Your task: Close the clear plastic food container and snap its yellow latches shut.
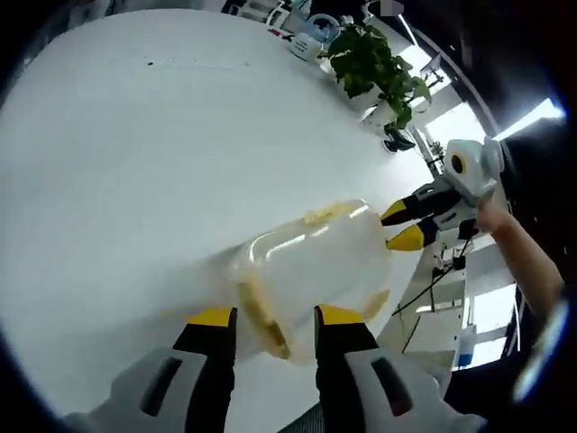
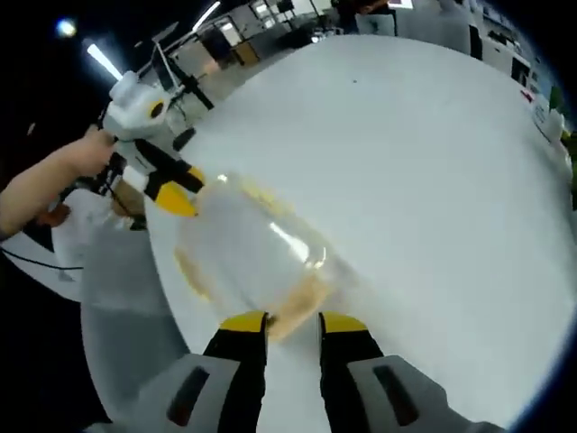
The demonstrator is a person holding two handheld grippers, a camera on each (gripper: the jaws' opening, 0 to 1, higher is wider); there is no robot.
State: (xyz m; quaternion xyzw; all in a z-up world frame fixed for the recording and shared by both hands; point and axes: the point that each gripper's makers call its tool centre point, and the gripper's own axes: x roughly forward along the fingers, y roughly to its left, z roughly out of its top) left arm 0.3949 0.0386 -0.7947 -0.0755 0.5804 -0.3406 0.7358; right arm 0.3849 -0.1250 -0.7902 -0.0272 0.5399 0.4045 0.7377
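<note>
Roughly in the middle of the near edge of the white counter (image 1: 135,153) lies the clear plastic food container (image 1: 311,266), its lid on and blurred in both views, with yellow latches (image 1: 261,320) showing along its sides. In the left gripper view, the left gripper (image 1: 273,317) stands at one end of the container with its yellow-tipped jaws parted about the width of that end; the latch there sits between the tips, but whether the jaws press on it cannot be told. At the far end, the right gripper (image 1: 403,225) comes in from the right with its jaws a little apart, tips touching or just beside the container's corner, and a person's hand (image 1: 494,216) and forearm behind it.

From the right gripper view, the right gripper's own jaws stand slightly apart at the container's near end, over a yellow latch (image 2: 302,302), and a firm hold cannot be confirmed. Opposite, the left gripper's yellow tip meets the container's far end, held by a hand (image 2: 90,153).

Farther back on the counter stands a potted plant (image 1: 374,63) beside a small blue-and-white object (image 1: 311,41).
</note>
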